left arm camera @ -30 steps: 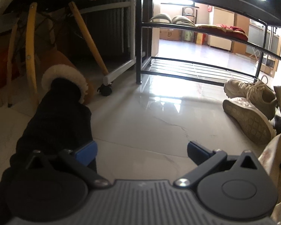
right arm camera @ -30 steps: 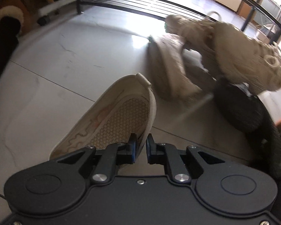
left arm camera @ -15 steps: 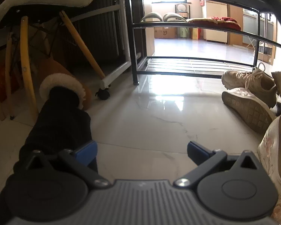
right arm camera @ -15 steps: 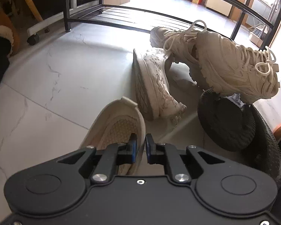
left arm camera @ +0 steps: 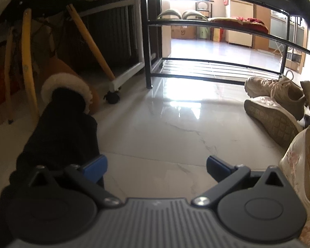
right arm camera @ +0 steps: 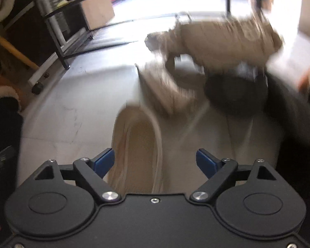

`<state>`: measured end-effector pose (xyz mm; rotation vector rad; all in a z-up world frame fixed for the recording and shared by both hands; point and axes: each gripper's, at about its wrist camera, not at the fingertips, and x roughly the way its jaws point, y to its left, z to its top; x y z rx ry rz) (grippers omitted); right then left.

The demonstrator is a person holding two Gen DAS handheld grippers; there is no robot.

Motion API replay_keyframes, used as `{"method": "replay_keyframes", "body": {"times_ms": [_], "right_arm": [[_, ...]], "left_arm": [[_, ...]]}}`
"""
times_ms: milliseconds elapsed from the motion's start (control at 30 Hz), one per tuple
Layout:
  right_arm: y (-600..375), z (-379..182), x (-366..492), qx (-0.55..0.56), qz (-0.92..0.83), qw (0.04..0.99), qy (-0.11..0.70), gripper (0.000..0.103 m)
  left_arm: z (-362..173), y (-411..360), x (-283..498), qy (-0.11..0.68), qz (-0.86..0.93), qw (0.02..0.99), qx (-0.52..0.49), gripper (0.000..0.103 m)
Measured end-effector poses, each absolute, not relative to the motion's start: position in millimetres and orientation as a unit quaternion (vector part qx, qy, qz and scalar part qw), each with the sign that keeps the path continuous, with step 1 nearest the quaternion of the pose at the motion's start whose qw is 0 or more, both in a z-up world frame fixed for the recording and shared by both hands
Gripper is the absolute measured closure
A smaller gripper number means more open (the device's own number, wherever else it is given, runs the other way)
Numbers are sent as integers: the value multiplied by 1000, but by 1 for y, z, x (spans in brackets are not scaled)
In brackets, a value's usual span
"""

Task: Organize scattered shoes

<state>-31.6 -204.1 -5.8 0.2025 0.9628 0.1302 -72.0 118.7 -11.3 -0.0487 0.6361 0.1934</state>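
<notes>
The right tool has just opened wide; the cream shoe lies released between its fingers, its length pointing away from the tool.

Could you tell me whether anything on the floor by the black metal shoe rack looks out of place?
Yes. A beige lace-up sneaker sits on the pale tiled floor, and its mate lies tipped on its side, tread showing. The black metal shoe rack's bottom shelf behind them is bare.
</notes>
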Motion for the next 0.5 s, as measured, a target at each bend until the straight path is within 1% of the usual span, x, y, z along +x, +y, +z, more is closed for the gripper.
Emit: {"method": "replay_keyframes", "body": {"times_ms": [33, 100, 133, 167, 233, 267, 367, 500], "right_arm": [[-204, -12, -38, 96, 54, 877, 468, 21], [-203, -22, -43, 93, 52, 875, 472, 44], [-203, -31, -41, 100, 52, 867, 485, 66], [-203, -39, -39, 111, 52, 860, 496, 68], [-201, -48, -37, 120, 48, 857, 499, 68], [-197, -49, -37, 112, 49, 858, 499, 74], [-183, -51, -35, 78, 55, 862, 497, 80], [-178, -51, -38, 71, 74, 861, 499, 81]], "left_arm": [[-12, 119, -72, 313, 94, 945, -25, 1], [-12, 118, -72, 312, 92, 945, -24, 1], [-12, 117, -73, 311, 90, 946, -23, 1], [-12, 117, -73, 310, 90, 946, -21, 1], [-11, 117, -75, 306, 91, 947, -19, 1], [-11, 118, -75, 304, 93, 948, -19, 1], [-10, 119, -76, 301, 101, 948, -20, 1], [-11, 120, -75, 303, 105, 947, -24, 1]]}}
